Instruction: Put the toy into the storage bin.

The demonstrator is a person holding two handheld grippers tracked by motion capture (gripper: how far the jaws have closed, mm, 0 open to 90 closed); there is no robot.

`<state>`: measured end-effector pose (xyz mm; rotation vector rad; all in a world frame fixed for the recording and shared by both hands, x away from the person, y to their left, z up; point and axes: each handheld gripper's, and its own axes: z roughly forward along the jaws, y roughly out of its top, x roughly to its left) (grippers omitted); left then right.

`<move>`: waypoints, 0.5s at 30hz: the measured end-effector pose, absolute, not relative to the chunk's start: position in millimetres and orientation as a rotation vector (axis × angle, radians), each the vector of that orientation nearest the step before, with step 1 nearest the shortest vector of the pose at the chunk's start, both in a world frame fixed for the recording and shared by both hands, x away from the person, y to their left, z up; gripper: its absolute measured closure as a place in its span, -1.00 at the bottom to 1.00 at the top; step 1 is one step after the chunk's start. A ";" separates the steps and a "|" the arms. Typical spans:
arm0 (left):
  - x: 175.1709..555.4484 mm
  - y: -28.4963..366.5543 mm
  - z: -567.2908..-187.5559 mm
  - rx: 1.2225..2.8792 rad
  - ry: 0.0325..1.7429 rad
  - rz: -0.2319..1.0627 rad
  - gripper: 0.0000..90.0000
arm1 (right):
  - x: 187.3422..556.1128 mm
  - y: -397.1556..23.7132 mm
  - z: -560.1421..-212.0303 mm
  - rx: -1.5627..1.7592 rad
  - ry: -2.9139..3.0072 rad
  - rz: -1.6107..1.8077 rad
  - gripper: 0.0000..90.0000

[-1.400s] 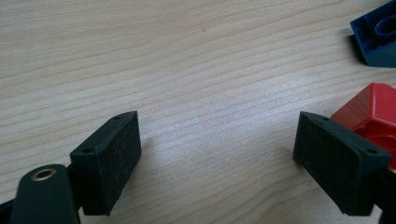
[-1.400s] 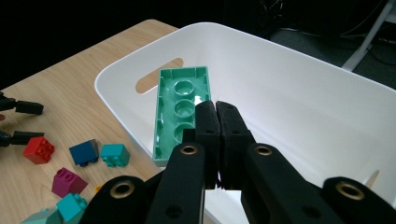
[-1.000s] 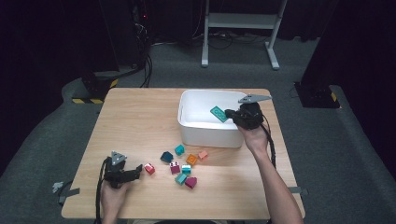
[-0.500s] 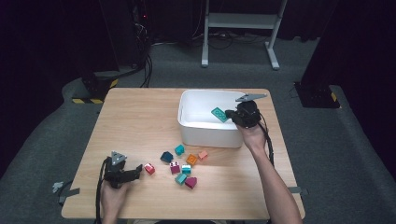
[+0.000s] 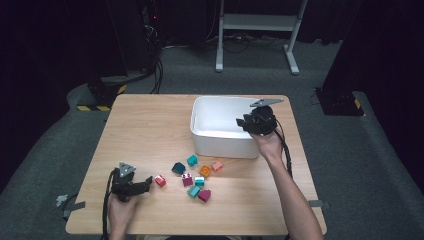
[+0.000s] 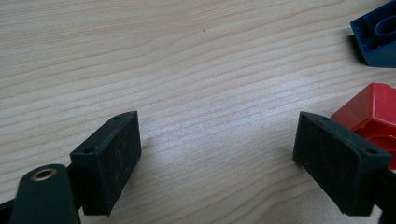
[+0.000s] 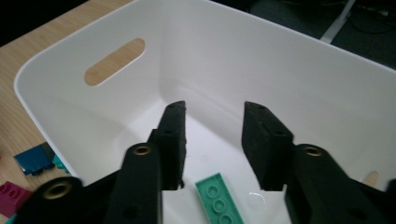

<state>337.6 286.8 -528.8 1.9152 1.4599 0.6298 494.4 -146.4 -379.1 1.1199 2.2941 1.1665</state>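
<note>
Right tongs (image 5: 243, 123): over the right half of the white bin (image 5: 200, 131), held by the right hand (image 5: 268, 142); jaws apart, just been opening, nothing pressed between the pads.
Green plate (image 7: 218, 198): flat 3-stud brick, lying on the bin floor below the gap of the right jaws, free of both pads.
White bin: on the far right part of the surface (image 5: 145, 130); oval handle slot (image 7: 114, 61) in the wall seen in the right gripper view, wood showing through it.
Left tongs (image 5: 148, 183): low at the near left of the surface, held by the left hand (image 5: 121, 210); jaws wide apart, bare wood between them.
Red brick (image 6: 376, 112): just behind the right-hand jaw in the left gripper view, outside the gap; contact with the jaw cannot be told. In the high view, just beside the tong tips (image 5: 160, 180).
Dark blue brick (image 6: 378, 39): farther off, top right corner of the left gripper view; in the high view (image 5: 178, 168) near the front wall of the bin.
Loose cluster on the surface, in front of the bin: teal brick (image 5: 192, 160), orange brick (image 5: 205, 170), salmon brick (image 5: 217, 166), magenta brick (image 5: 188, 179), crimson brick (image 5: 204, 195), 2 more teal pieces (image 5: 196, 186) close together.
Cables: 1 trailing from each tong along the forearm toward the near edge.
</note>
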 end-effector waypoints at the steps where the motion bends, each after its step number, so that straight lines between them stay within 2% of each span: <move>1: 337.6 286.8 -528.8 1.914 1.460 0.630 -0.66 | 492.2 -146.2 -378.4 1.116 2.286 1.180 0.20; 10: 337.6 286.7 -528.9 1.912 1.461 0.629 -0.66 | 476.7 -151.2 -372.4 1.127 2.249 1.327 -0.02; 15: 337.6 286.7 -528.9 1.912 1.461 0.630 -0.66 | 471.1 -158.1 -368.7 1.177 2.266 1.398 0.00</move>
